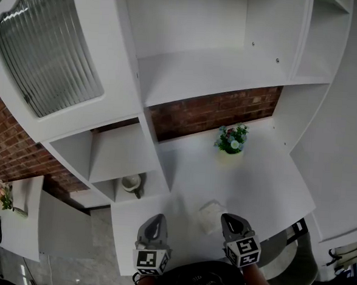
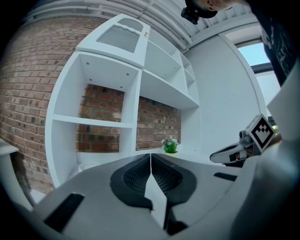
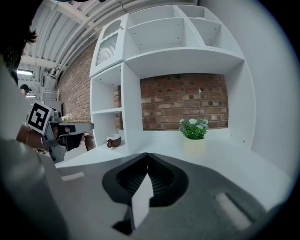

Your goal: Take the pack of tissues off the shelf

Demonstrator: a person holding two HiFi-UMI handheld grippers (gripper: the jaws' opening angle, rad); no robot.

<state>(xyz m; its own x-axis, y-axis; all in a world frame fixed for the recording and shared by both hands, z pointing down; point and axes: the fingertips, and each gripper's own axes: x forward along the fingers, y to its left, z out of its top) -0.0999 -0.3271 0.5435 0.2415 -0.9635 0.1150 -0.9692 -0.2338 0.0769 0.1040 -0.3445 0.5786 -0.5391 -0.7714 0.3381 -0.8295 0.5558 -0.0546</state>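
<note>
The pack of tissues (image 1: 210, 216) is a pale, soft white pack lying on the white counter (image 1: 261, 181) of the shelf unit, near its front edge. My right gripper (image 1: 230, 219) hovers just to the pack's right and my left gripper (image 1: 155, 219) further to its left; neither touches it. In the left gripper view the jaws (image 2: 150, 161) are pressed together with nothing between them. The right gripper's jaws (image 3: 147, 161) are likewise shut and empty. The pack is hidden in both gripper views.
A small potted plant (image 1: 231, 139) stands at the back of the counter against the brick wall. A cup (image 1: 131, 182) sits in the low cubby on the left. Shelf dividers (image 1: 156, 149) and upper shelves (image 1: 214, 68) rise behind. Each gripper shows in the other's view, right gripper (image 2: 229, 153), left gripper (image 3: 70, 129).
</note>
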